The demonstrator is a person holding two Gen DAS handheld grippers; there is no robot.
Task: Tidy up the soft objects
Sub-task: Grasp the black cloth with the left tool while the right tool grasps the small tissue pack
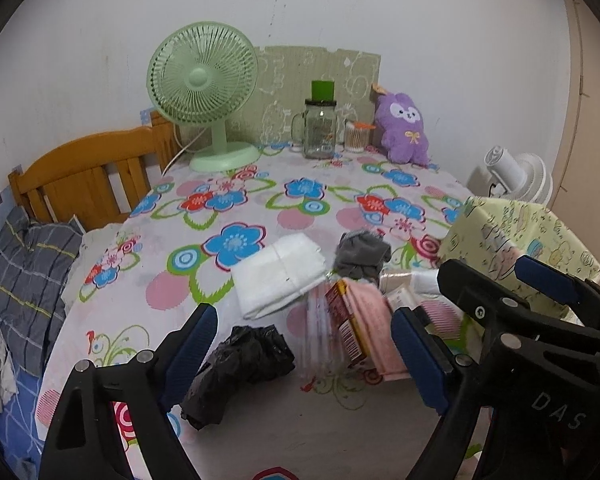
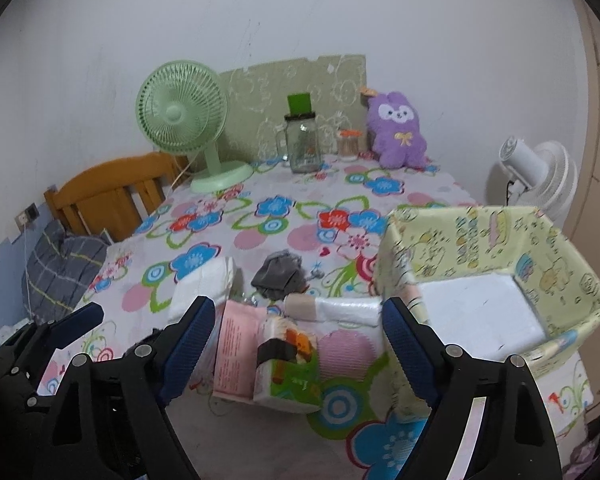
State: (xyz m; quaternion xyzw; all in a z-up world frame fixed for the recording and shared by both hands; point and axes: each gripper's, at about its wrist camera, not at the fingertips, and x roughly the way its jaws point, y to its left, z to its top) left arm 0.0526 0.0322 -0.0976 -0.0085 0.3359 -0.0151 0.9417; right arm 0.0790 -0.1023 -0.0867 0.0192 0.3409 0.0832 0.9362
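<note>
Black, crinkled plastic — a small bag [image 1: 238, 372] — lay low in the left wrist view, between the wide-open jaws of the left gripper [image 1: 306, 354], which held nothing. The right gripper [image 2: 296, 350] was also spread wide and empty, its fingers framing a tissue pack [image 2: 286, 376] at lower centre of its own view.

The soft things sat bunched mid-frame: a folded white cloth [image 1: 278, 276], a grey rag [image 1: 362, 254], a pink towel [image 1: 374, 328] under a clear wrapper. The yellow fabric bin [image 2: 556, 248] stood open at the right of the right wrist view, its floor bare.

The step in hand was probably a first pick. Done well, it would mean lowering one gripper squarely over a single item, pinching through its thick middle rather than a loose corner, then lifting clear of the bin's near rim before release.

Open cloth lay above the pile toward the green fan [image 1: 204, 92] and glass jar [image 1: 320, 130]; the table edge [image 1: 80, 304] ran down the left of the left view — little margin there.
</note>
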